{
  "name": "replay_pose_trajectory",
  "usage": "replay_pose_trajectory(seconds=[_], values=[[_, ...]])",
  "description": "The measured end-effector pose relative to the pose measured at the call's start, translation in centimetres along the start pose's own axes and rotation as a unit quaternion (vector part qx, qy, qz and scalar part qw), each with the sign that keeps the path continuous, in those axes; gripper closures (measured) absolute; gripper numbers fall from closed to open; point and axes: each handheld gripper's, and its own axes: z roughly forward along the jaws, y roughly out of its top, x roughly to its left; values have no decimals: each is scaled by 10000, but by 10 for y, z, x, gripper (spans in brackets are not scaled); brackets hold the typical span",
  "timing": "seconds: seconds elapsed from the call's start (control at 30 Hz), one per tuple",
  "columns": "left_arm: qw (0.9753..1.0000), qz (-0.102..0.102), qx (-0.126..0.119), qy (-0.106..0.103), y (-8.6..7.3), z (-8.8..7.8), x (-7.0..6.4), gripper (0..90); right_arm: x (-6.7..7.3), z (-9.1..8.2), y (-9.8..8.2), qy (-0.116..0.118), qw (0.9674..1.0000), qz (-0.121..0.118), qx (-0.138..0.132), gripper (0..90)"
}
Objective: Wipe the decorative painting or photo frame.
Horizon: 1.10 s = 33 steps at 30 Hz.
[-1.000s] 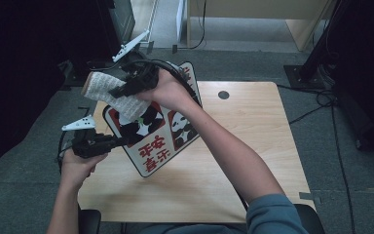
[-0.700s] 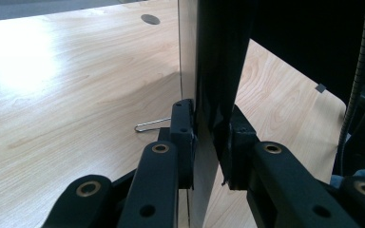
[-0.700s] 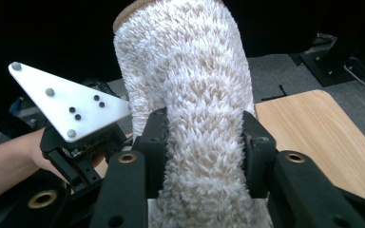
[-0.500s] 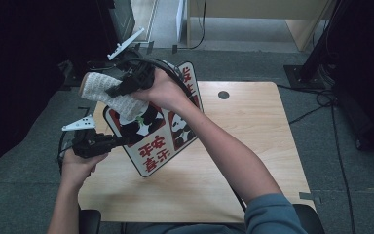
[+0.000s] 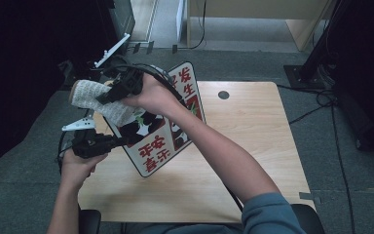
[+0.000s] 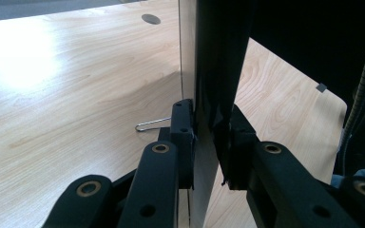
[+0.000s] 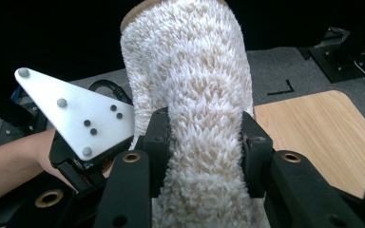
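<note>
A flat bag (image 5: 158,146) printed with pandas and red characters stands tilted over the left part of the wooden table (image 5: 253,146). My left gripper (image 5: 121,141) is shut on the bag's left edge; in the left gripper view the pads (image 6: 183,137) clamp the bag's thin edge (image 6: 209,85). My right gripper (image 5: 112,91) is raised above the bag's upper left and holds a white fluffy cloth (image 5: 95,100). Its jaws have just been opening a little, but the pads (image 7: 158,137) still press on the cloth (image 7: 199,95). The cloth's lower end lies at the bag's top edge; whether it is inside is hidden.
A round cable hole (image 5: 223,95) sits at the table's far side. A bent wire clip (image 6: 152,124) lies on the wood beside the bag. Cables (image 5: 321,95) trail on the grey floor at the right. Dark equipment stands off the table's left edge.
The right hand has carried the fluffy cloth a little to the left, past the bag's upper corner. The left hand and the bag have stayed put.
</note>
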Motion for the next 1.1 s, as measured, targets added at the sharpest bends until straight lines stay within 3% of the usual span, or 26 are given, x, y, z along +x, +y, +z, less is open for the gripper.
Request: replay_pose_trajectory(seconds=[0.43, 1.1], values=[[10000, 25, 5, 8, 0, 0, -1, 787, -14, -7, -7, 55, 9999, 140, -76, 640], [10000, -11, -18, -28, -1, -1, -1, 786, -39, -27, -22, -121, 9991, 352, -187, 637]])
